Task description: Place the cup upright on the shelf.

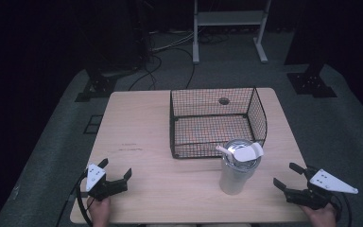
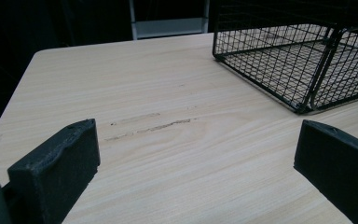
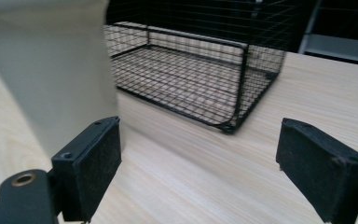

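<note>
On my wooden table [image 1: 142, 142]: black wire basket [image 1: 217, 123] at the far middle, metal cup [image 1: 236, 168] upright just in front of it, my left gripper [image 1: 116, 172] and right gripper [image 1: 290, 177] near the front corners, both spread wide, holding nothing.

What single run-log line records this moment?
left gripper: open, idle | right gripper: open, idle | metal cup: upright on table, front of wire basket | basket: empty

One wire basket [image 1: 215, 124], one metal tumbler [image 1: 236, 168], one table [image 1: 137, 137], two claws, left claw [image 1: 117, 169], right claw [image 1: 286, 176]
</note>
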Demonstrator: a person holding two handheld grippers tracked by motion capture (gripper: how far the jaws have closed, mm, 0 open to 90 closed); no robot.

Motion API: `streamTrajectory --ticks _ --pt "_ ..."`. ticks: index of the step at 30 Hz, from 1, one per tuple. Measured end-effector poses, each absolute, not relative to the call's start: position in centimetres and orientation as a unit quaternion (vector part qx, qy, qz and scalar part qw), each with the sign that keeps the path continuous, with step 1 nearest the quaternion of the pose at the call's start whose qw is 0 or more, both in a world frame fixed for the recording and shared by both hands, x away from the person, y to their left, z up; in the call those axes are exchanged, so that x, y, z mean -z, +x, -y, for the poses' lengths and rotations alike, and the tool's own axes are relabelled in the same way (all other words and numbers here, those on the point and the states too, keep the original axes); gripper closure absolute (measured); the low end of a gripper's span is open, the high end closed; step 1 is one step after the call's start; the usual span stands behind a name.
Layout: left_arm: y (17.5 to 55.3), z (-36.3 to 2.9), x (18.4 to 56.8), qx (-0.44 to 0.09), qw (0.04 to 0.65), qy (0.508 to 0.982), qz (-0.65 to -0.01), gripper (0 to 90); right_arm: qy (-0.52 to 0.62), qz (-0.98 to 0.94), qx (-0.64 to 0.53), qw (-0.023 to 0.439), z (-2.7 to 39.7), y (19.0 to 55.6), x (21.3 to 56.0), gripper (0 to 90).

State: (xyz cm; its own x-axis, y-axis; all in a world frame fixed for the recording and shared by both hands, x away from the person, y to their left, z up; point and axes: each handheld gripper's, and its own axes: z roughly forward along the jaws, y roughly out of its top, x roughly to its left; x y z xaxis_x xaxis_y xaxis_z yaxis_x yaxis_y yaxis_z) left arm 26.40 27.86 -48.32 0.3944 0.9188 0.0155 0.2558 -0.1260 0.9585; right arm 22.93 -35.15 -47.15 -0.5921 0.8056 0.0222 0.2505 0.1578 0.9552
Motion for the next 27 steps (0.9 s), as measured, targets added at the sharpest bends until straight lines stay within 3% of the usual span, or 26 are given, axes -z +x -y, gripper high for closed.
streamTrajectory --ticks 27 --pt "26.1 -27.8 48.3 -0.339 0.497 0.676 -0.426 0.0 0.269 -0.769 -0.553 0.176 28.4 22.9 44.8 12.6"
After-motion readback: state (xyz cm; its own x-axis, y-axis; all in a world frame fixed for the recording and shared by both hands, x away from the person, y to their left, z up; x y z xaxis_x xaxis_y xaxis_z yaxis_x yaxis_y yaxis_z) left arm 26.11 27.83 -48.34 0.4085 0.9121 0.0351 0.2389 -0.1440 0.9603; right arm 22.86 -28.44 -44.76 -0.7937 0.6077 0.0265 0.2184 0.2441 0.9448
